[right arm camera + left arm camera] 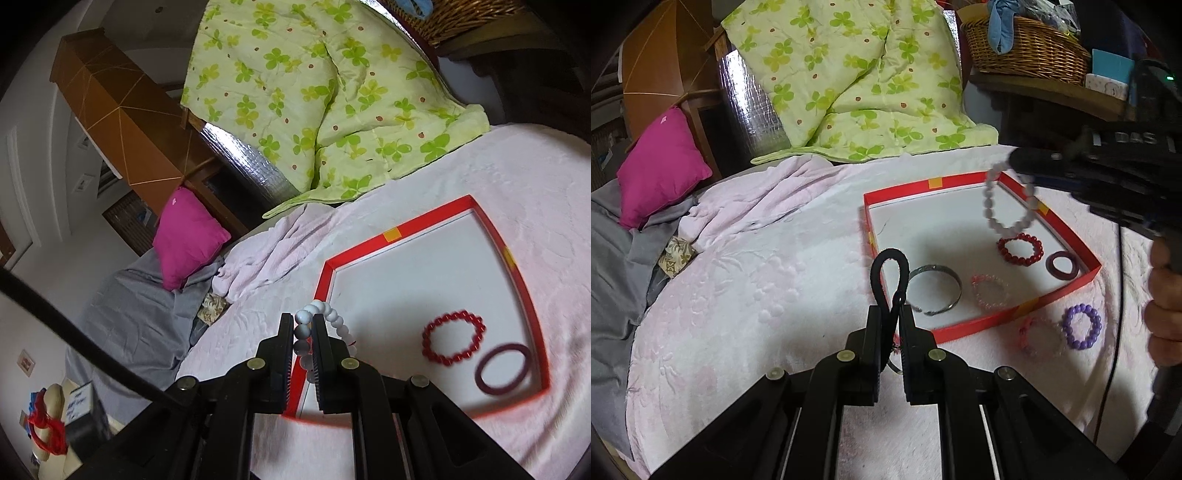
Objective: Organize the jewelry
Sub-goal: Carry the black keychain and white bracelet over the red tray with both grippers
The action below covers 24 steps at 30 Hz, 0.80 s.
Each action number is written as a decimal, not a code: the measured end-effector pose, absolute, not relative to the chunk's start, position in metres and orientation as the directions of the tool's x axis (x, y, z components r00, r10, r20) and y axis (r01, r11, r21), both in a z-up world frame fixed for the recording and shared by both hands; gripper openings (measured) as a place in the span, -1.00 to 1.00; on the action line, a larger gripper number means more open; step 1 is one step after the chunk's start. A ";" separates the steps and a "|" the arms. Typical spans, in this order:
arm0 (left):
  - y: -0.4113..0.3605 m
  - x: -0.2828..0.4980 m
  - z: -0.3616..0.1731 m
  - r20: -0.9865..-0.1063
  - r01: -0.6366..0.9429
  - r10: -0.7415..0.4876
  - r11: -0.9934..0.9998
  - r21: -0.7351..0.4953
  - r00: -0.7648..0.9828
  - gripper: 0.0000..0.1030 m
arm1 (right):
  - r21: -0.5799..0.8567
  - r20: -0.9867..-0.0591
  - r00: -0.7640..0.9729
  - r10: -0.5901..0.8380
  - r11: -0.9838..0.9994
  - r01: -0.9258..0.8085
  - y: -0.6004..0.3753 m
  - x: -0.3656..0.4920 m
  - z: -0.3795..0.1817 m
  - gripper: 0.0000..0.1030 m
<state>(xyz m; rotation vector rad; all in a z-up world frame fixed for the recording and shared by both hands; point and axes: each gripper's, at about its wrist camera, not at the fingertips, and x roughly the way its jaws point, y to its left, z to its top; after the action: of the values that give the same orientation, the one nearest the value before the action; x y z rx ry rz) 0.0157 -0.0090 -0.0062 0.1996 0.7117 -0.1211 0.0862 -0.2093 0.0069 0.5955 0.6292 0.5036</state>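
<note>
The left gripper pinches a black cord loop over the red tray's near edge. The right gripper squeezes a white bead bracelet, hanging above the tray's far corner.

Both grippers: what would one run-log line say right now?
left gripper: shut on black loop | right gripper: shut on white bead bracelet, above red tray

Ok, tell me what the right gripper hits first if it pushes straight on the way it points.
Probably the near wall of the red box, just past the right gripper, which is shut on the white bead bracelet. Depth is unclear.
</note>
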 end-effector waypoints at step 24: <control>-0.055 0.128 -0.016 -0.688 0.252 -0.140 0.966 0.064 0.712 -0.81 | 0.694 -0.436 0.735 0.519 0.714 -0.093 -0.262 0.165 -0.018 -0.79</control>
<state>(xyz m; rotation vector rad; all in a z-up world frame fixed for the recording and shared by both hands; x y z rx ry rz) 0.1284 -0.0551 -0.0157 0.1573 0.7476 -0.2181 0.1646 -0.2620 -0.0182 0.6995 0.6666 0.3684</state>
